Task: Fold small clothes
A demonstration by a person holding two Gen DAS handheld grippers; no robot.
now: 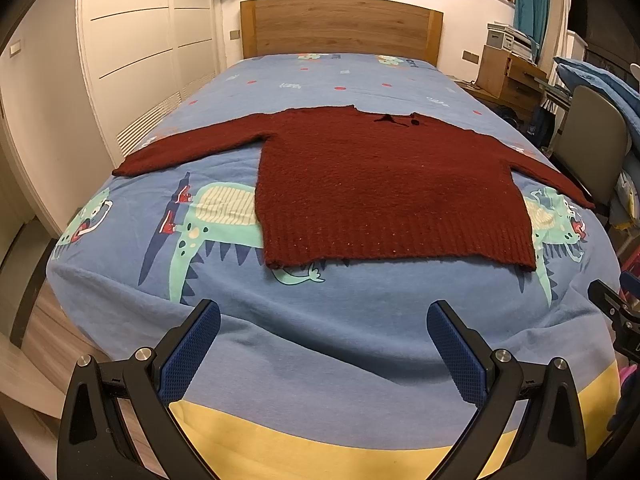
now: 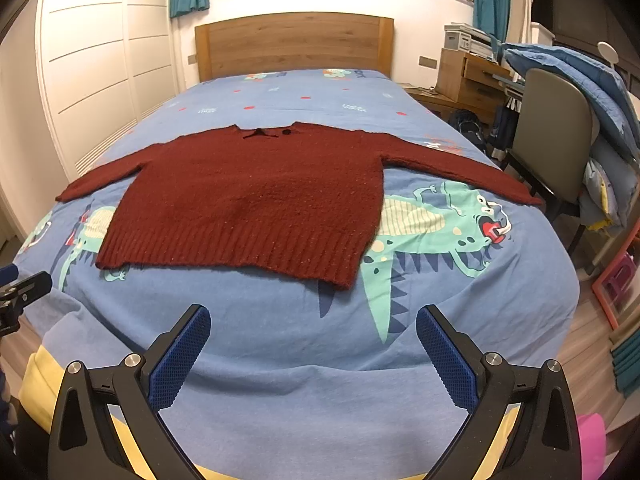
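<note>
A dark red knitted sweater (image 1: 384,184) lies flat on the bed, both sleeves spread out to the sides, collar toward the headboard, ribbed hem toward me. It also shows in the right wrist view (image 2: 256,196). My left gripper (image 1: 323,320) is open and empty, above the blue bedspread short of the hem. My right gripper (image 2: 313,322) is open and empty, likewise short of the hem, near its right corner. Each gripper's edge shows in the other's view.
The bed (image 1: 320,360) has a blue dinosaur-print cover with a yellow band at the foot and a wooden headboard (image 1: 340,26). A white wardrobe (image 1: 132,40) stands left. A grey chair (image 2: 552,128) with blue bedding piled on it and a wooden desk (image 2: 468,76) stand right.
</note>
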